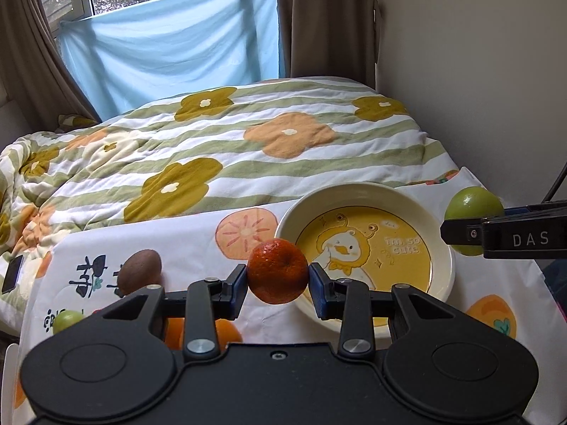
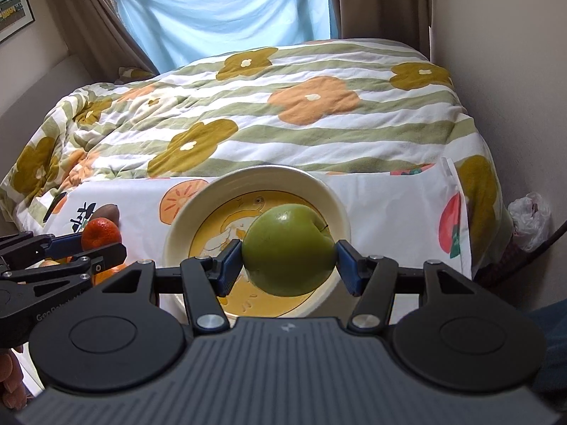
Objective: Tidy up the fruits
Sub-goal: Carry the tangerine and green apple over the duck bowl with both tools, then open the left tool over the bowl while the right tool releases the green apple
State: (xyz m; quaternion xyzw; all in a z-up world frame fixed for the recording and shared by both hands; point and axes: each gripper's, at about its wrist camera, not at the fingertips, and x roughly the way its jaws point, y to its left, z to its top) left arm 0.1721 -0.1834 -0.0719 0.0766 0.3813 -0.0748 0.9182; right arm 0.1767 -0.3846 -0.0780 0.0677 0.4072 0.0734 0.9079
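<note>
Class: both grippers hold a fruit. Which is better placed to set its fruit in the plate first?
Right. The right gripper holds the green apple over the plate; the left gripper's tangerine sits at its near-left rim.

Bare plate [image 1: 441, 258] interior; kiwi [image 1: 140, 271] far left.
</note>
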